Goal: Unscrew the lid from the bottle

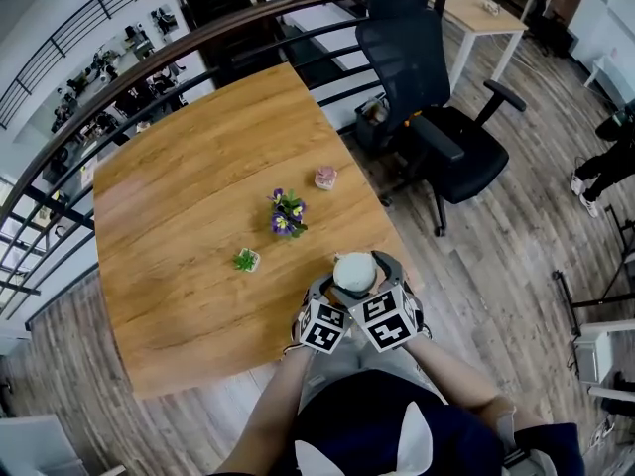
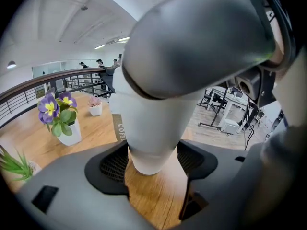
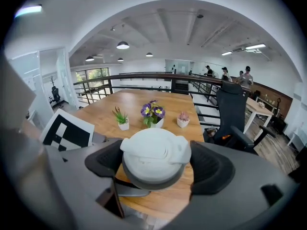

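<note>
We have the left gripper point(image 2: 151, 161) clamped on the body of the white bottle point(image 2: 148, 128) and the right gripper point(image 3: 155, 163) closed on its lid point(image 3: 154, 158), at the near edge of the table point(image 1: 198, 216). The lid sits flush on the bottle, so we judge the grip is set and the unscrewing is yet to be done.

The counter point(image 1: 198, 226) is warm wood with a clear grain and a low satin sheen. The bottle point(image 2: 148, 128) looks like smooth, matt white plastic. Its lid point(image 3: 154, 152) is just as matt, with a grey band beneath. The fingers point(image 2: 62, 190) are smooth matt grey plastic, faced with black, finely textured pads point(image 3: 211, 169). The floor point(image 1: 516, 236) is grey-brown wood planking.
</note>
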`<state>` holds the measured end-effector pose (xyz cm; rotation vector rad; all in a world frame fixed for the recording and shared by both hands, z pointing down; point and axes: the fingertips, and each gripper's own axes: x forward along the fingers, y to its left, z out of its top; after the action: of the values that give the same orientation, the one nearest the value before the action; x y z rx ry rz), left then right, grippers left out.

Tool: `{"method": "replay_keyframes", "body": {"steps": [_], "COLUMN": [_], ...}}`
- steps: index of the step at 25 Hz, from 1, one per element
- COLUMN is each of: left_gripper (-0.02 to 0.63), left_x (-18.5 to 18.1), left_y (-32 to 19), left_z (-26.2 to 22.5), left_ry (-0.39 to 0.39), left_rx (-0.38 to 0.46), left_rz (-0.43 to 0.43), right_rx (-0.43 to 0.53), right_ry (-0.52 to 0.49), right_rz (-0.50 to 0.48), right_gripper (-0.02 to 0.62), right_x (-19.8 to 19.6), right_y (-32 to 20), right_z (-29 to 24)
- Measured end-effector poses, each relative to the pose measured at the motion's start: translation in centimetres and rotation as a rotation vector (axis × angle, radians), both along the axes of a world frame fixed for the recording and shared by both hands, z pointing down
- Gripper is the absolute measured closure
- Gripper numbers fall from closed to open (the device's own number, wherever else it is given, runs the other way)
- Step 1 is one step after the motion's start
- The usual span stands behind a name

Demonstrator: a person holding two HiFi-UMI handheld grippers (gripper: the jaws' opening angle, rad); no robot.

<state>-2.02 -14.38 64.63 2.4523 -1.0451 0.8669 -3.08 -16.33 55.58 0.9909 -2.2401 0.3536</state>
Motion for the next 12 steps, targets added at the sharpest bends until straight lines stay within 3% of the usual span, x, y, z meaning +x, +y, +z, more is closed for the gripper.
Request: {"method": "replay_keyframes", "body": {"steps": [4, 12], "left_gripper": [0.284, 0.284], "left_x": [0.1, -0.1], "left_y": [0.0, 0.0], "left_z": [-0.1, 0.1], "left_ry": [0.002, 0.003], "left_rx": [-0.002, -0.007], "left_rz": [0.0, 0.0], "right_rx": [-0.01, -0.083], "right_ry": [0.009, 0.138], "right_rz": [-0.155, -0.645], "right_gripper": [0.155, 0.155], "right_x": [-0.1, -0.5], "right_y": [0.3, 1.2], "right_z": [0.0, 0.4]}}
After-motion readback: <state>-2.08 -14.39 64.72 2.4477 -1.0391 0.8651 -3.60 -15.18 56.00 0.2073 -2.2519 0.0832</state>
